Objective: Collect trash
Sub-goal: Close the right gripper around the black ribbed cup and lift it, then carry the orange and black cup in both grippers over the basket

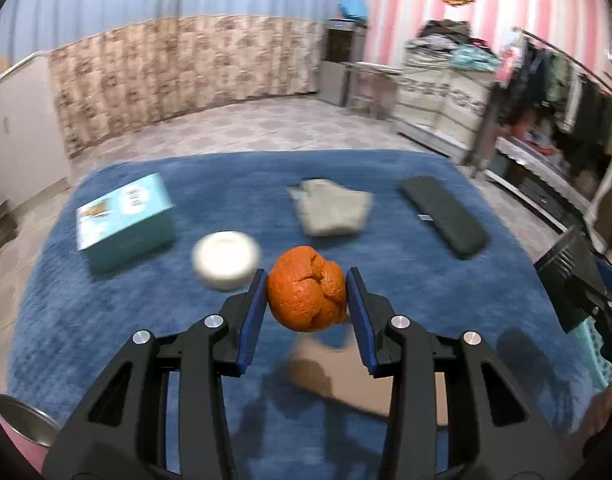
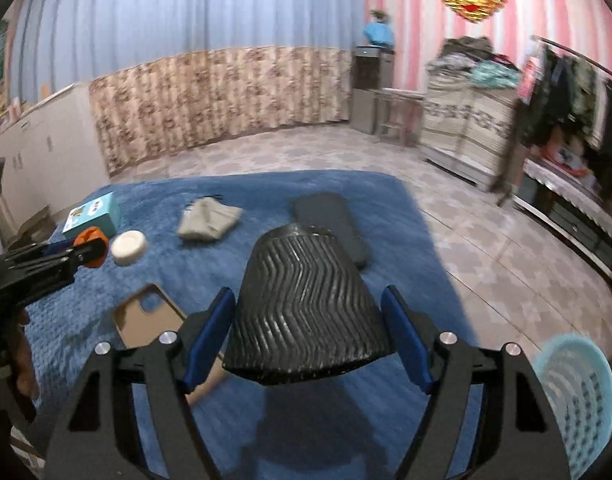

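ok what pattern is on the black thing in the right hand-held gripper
Raised zigzag ridges across the glossy black cup, clearest in the right wrist view.

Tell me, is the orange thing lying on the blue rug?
No, the orange peel is pinched between the fingers of the left gripper, up above the blue rug.
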The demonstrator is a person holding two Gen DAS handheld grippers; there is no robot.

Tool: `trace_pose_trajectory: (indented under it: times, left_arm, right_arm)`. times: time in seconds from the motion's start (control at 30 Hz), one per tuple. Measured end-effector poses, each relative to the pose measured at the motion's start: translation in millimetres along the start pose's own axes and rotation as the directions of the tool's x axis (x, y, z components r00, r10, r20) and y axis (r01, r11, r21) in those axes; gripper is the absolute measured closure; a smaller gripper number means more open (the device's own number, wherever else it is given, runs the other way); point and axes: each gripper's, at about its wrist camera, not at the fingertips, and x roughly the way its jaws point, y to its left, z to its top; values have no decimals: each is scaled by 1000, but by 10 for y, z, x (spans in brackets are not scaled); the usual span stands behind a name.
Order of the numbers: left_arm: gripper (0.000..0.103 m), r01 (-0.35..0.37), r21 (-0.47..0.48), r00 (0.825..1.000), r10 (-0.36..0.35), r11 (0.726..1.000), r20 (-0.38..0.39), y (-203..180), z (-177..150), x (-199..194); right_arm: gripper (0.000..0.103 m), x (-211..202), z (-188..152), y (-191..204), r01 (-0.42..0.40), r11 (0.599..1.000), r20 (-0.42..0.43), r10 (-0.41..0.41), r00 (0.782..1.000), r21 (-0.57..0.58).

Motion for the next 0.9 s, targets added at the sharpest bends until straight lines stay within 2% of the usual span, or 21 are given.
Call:
trace_pose_trajectory:
  times: [0.23,0.37,0.57,0.9]
  left_arm:
    - [64,130,129,991,-132,983,3,-892,-107,-130]
    - [64,174,175,985,-175,969,-8,-1277,-196,-201]
    - [64,246,235,969,-245,940,-35,-1858,-350,-303]
    - [64,320,309,945,-327,895,-32,-2539,-418,-419]
  right_arm:
    - [29,-665,-242,-860,134,981,29,-139,990,141]
    - [29,-956,-425,-1261,202,957,22,-211,977,207]
    - [29,-1237,-650,-1684,272,924,19,-287,958,267]
    - [28,-1553,-875,-2170,351,879,20,-377,926,324]
